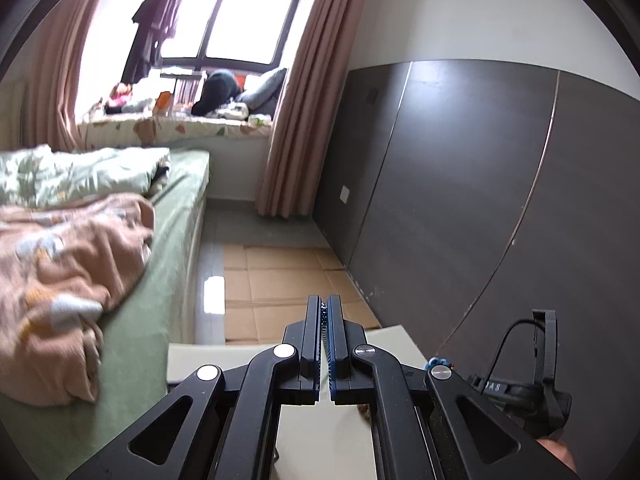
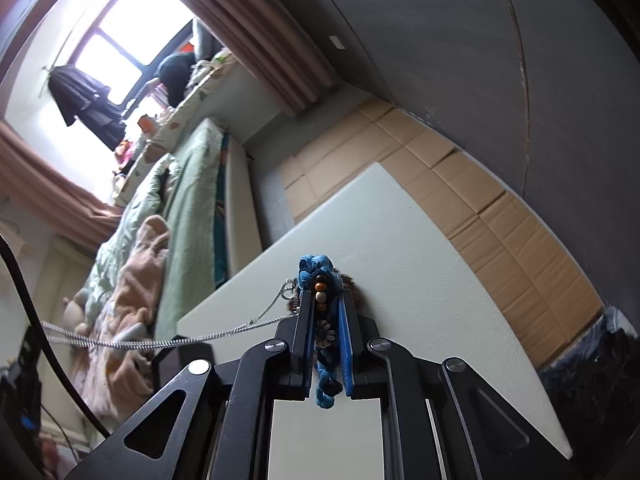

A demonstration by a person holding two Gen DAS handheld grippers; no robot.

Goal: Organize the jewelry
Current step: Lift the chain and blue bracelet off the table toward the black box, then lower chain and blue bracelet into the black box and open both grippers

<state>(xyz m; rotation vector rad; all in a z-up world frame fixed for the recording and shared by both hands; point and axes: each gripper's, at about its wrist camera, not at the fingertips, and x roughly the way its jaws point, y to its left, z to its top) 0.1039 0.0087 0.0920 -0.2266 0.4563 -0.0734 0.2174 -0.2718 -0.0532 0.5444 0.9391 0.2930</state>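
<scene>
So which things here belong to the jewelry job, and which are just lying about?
Job:
- blue braided beaded piece, clamped in the right gripper
- silver chain
- left gripper, shut
- white table

Lying about:
- bed
- pink blanket
- flattened cardboard
- curtains

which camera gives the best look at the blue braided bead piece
The right wrist view: the blue braided bead piece sits centred, pinched in the right claw. The left wrist view catches only a small blue bit at its claw's edge.
</scene>
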